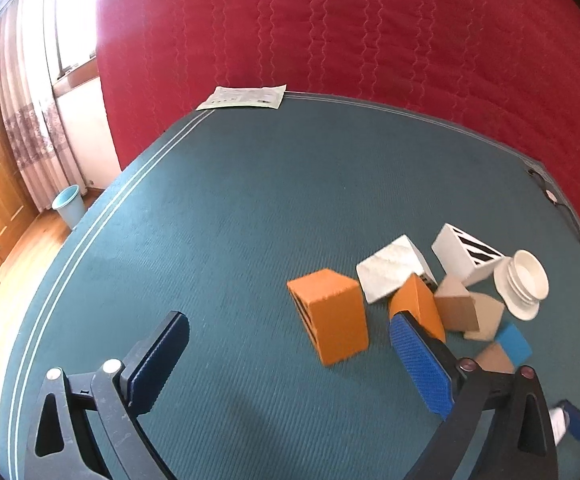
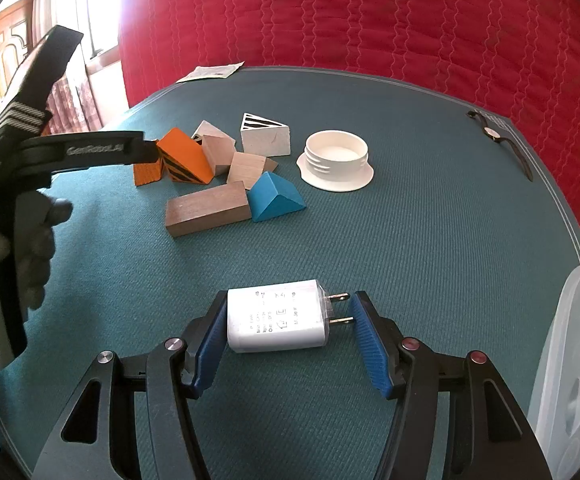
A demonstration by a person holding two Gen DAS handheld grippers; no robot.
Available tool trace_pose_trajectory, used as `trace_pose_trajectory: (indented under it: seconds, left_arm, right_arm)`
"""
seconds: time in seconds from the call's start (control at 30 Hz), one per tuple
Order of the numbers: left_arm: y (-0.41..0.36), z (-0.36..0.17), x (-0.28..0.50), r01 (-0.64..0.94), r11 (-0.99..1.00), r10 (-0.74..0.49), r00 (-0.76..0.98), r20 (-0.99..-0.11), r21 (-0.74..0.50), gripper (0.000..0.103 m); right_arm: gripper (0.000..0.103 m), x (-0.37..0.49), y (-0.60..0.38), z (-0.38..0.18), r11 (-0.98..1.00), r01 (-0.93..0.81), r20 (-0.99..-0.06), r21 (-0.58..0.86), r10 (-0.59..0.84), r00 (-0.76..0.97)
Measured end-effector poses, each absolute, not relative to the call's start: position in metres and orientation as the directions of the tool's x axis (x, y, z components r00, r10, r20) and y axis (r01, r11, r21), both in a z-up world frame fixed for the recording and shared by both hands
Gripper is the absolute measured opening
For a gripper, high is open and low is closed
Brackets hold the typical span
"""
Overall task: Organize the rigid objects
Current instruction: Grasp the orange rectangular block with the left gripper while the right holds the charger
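Observation:
My right gripper (image 2: 290, 312) is shut on a white charger plug (image 2: 278, 320), which lies crosswise between the blue pads with its two prongs against the right pad, low over the teal table (image 2: 410, 240). My left gripper (image 1: 286, 322) stands open with nothing between its fingers. An orange block (image 1: 334, 320) rests on the table just beyond them. Behind it lies a heap of blocks: an orange wedge (image 1: 418, 304), a white marbled block (image 1: 390, 268), a white striped block (image 1: 462, 256), wooden pieces (image 1: 454, 304) and a blue prism (image 1: 514, 342). The left tool's arm (image 2: 70, 152) hides part of the heap in the right wrist view.
A white threaded ring (image 2: 336, 156) sits right of the heap, and a brown wooden bar (image 2: 208, 208) lies in front of it. A wristwatch (image 2: 498, 140) lies at the far right edge, a clear plastic container (image 2: 570, 360) at the near right, and a paper leaflet (image 1: 246, 98) at the far edge. A gloved hand (image 2: 30, 248) holds the left tool.

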State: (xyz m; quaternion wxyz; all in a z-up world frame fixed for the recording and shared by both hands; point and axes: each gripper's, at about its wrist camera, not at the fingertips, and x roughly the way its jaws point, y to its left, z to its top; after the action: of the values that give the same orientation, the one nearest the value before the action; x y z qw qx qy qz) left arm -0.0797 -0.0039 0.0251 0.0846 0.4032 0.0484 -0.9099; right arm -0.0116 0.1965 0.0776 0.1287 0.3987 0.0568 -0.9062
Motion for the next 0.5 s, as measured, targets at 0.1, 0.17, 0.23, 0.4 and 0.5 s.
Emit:
trace_pose_trajectory:
  seconds: [0.1, 0.17, 0.23, 0.4, 0.5]
  left_arm:
    - [-0.006, 0.019, -0.085, 0.195, -0.981, -0.109, -0.648, -0.754, -0.025, 0.088]
    - [-0.007, 0.015, -0.087, 0.189, -0.981, -0.091, -0.641, -0.762, -0.042, 0.083]
    - [-0.009, 0.013, -0.087, 0.185, -0.981, -0.077, -0.638, -0.766, -0.055, 0.078]
    - [-0.009, 0.015, -0.085, 0.169, -0.983, -0.062, -0.663, -0.746, -0.069, 0.058]
    - [-0.012, 0.016, -0.084, 0.166, -0.983, -0.052, -0.672, -0.738, -0.082, 0.041]
  right_arm:
    - [0.061, -0.012, 0.197, 0.078, -0.96, 0.279, -0.737, 0.0, -0.188, -0.649]
    - [0.061, -0.011, 0.197, 0.078, -0.96, 0.279, -0.737, 0.0, -0.188, -0.649]
    - [0.061, -0.011, 0.197, 0.078, -0.96, 0.279, -0.737, -0.001, -0.188, -0.649]
    - [0.061, -0.012, 0.197, 0.077, -0.96, 0.279, -0.737, -0.002, -0.187, -0.649]
    - [0.061, -0.012, 0.197, 0.077, -0.96, 0.278, -0.737, -0.003, -0.186, -0.65]
